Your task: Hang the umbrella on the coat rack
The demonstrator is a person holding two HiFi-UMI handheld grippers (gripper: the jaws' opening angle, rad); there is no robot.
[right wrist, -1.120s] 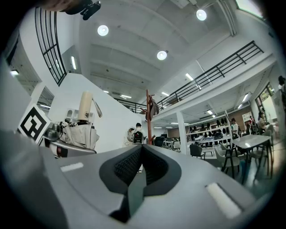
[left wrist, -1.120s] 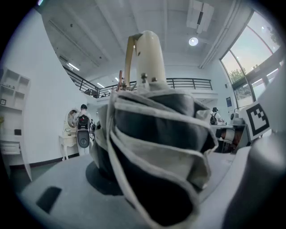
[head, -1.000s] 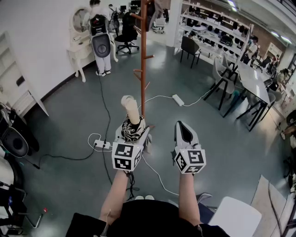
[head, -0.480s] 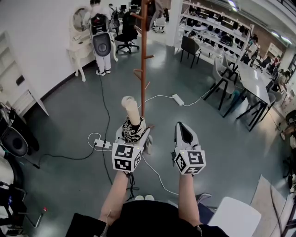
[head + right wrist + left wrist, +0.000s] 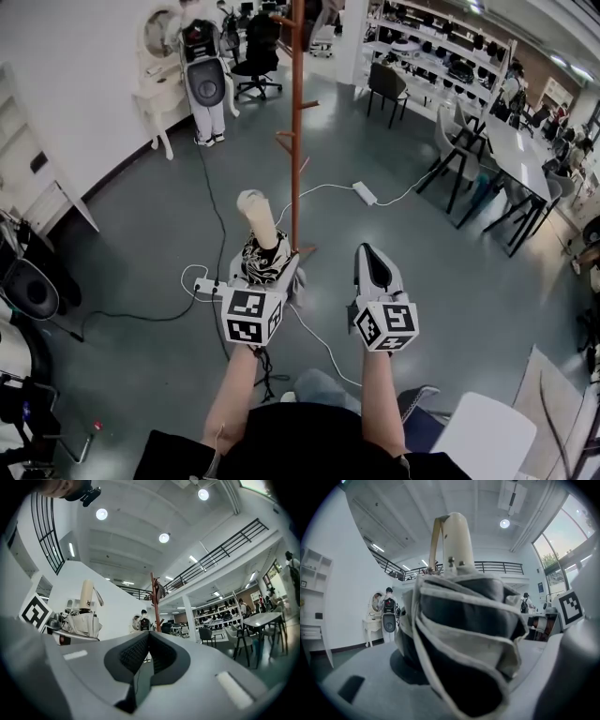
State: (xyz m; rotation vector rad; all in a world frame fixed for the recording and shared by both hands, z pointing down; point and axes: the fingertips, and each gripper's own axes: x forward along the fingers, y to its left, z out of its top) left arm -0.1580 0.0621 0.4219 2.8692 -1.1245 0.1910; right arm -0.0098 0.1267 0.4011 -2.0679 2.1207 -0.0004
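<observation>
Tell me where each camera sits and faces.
Head view: on the person's head, looking steeply down; forearms, left gripper, right gripper, coat rack.
Left gripper view: on left gripper, along its jaws; the clamped umbrella fills it.
Right gripper view: on right gripper, along shut empty jaws toward the room.
Shared: head and right gripper views both show coat rack and umbrella.

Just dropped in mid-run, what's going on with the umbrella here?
A person is working two handheld grippers. The left gripper is clamped on the folded umbrella, whose cream handle points up and forward. The right gripper is beside it, empty, with its fingers together. The brown coat rack stands ahead on the grey floor, and the umbrella is not hung yet.
</observation>
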